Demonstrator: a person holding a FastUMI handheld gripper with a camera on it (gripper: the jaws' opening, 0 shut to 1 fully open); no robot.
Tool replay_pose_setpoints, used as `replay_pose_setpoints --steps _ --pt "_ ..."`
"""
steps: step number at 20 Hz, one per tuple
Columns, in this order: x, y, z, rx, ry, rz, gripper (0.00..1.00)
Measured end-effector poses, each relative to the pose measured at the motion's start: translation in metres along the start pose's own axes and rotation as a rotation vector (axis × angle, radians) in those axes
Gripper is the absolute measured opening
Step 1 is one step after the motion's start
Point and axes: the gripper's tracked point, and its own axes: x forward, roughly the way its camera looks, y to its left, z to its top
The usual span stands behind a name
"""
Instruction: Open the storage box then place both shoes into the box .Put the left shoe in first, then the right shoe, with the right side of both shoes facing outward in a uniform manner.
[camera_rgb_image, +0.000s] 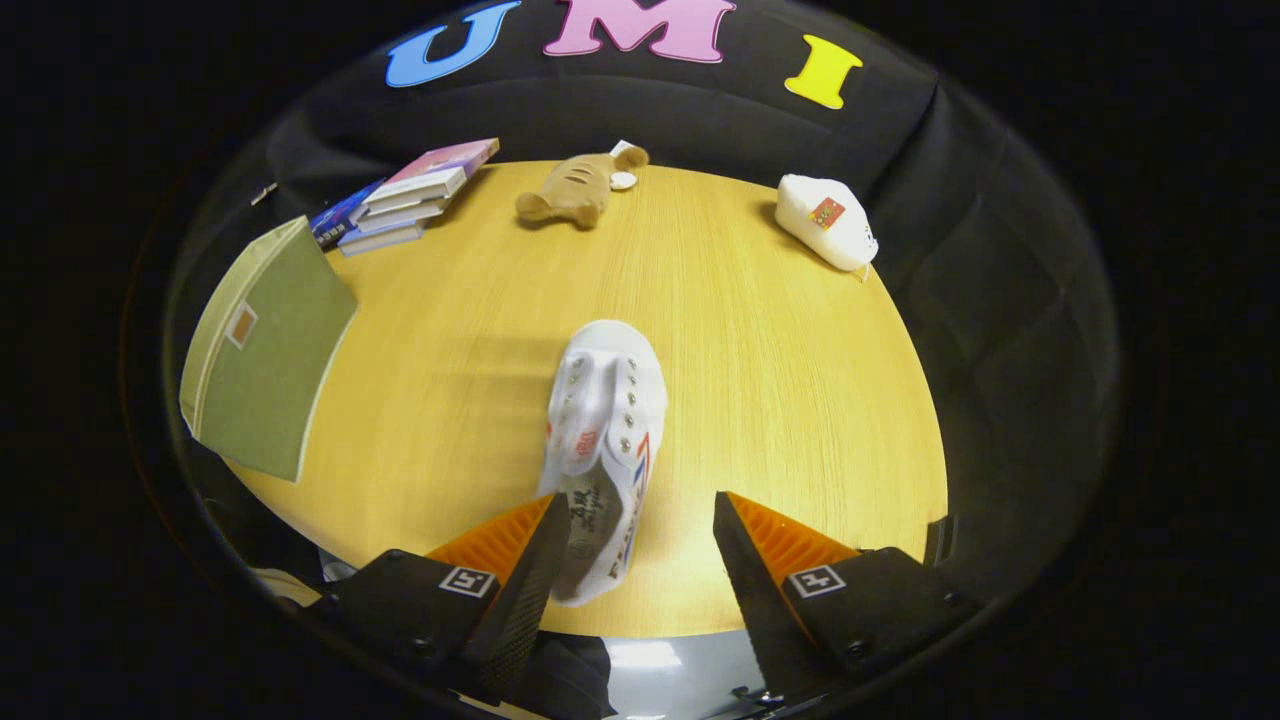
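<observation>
Claw (632, 560) was released, fingers spread wide apart above the near edge of the round wooden surface (780, 400). White shoe (603, 440) lay on the surface, heel end between the fingers and close against the left finger (520, 590), toe pointing away; the right finger stood clear of it. Green storage box (265, 350), lid closed, sat well off to the left. Beyond it: stack of books (415, 195). Far side: plush toy (580, 188) and a second white shoe (828, 220).
</observation>
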Motion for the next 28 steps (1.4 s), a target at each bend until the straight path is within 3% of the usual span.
replay_pose_setpoints --steps 7,11,13,14,16,22,28 --pt "0.053 -0.009 0.013 0.020 -0.022 0.043 0.85" --pt "0.069 0.003 0.030 0.017 -0.079 0.074 0.71" --pt "0.077 0.008 0.029 0.030 -0.066 0.068 0.42" --pt "0.079 -0.006 0.028 0.046 -0.065 0.013 0.26" --pt "0.070 -0.001 0.030 0.111 -0.063 0.025 0.06" --pt "0.040 0.008 0.042 0.237 -0.096 0.106 0.05" --pt "-0.036 0.038 0.097 0.294 -0.174 0.147 0.05"
